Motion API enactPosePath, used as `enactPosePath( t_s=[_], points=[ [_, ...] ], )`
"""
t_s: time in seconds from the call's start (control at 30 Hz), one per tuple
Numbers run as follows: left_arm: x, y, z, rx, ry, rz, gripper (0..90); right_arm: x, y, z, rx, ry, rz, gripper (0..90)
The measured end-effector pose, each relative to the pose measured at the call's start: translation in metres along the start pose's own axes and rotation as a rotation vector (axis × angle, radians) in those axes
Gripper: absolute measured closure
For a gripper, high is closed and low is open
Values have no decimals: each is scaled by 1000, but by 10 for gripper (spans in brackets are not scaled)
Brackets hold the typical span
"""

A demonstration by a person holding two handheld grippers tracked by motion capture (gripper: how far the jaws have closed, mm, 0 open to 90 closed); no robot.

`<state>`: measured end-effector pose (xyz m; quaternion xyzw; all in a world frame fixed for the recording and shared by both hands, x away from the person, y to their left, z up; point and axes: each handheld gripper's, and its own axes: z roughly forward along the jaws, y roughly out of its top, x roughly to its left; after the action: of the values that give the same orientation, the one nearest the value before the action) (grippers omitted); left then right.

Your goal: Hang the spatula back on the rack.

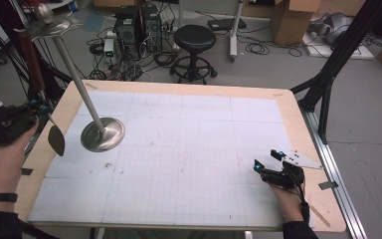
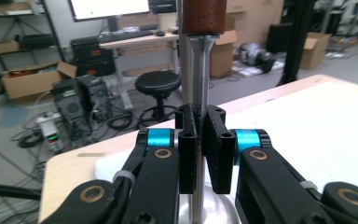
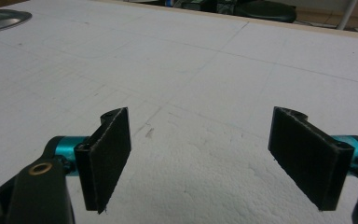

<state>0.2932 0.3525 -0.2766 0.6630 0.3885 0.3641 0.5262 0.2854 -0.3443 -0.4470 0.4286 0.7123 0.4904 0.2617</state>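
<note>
A steel stand rests its round base (image 1: pixel 103 134) on the white mat, and its pole (image 1: pixel 77 82) leans up and left to a small top plate (image 1: pixel 49 27). Beside the table's left edge, my left gripper (image 1: pixel 42 107) is shut on the thin metal shaft (image 2: pixel 200 84) of a long utensil. The utensil's brown handle (image 1: pixel 30 59) points up and its dark oval head (image 1: pixel 55 140) hangs below. In the left gripper view the jaws (image 2: pixel 204 140) pinch the shaft, with the pole (image 2: pixel 185 56) just behind. My right gripper (image 1: pixel 266 160) (image 3: pixel 200 154) lies open on the mat at the right, holding nothing.
The white gridded mat (image 1: pixel 189 149) covers a wooden table (image 1: pixel 298 114). Beyond the far edge stand a black stool (image 1: pixel 194 42) and computer towers (image 1: pixel 137 27) amid cables. A black frame leg (image 1: pixel 338 55) rises at the right. The stand's base (image 3: pixel 2 18) lies far from my right gripper.
</note>
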Motion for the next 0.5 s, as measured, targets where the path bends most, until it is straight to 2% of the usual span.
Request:
enactPosePath(
  t_s=[0.13, 0.3, 0.5],
  points=[
    [0, 0, 3, 10, 25, -25, 842, 0, 0, 0, 1, 2, -4, 204],
    [0, 3, 7, 20, 45, -31, 843, 0, 0, 0, -1, 3, -8, 204],
    [0, 6, 13, 26, 37, -40, 842, 0, 0, 0, -1, 3, -8, 204]
  ],
)
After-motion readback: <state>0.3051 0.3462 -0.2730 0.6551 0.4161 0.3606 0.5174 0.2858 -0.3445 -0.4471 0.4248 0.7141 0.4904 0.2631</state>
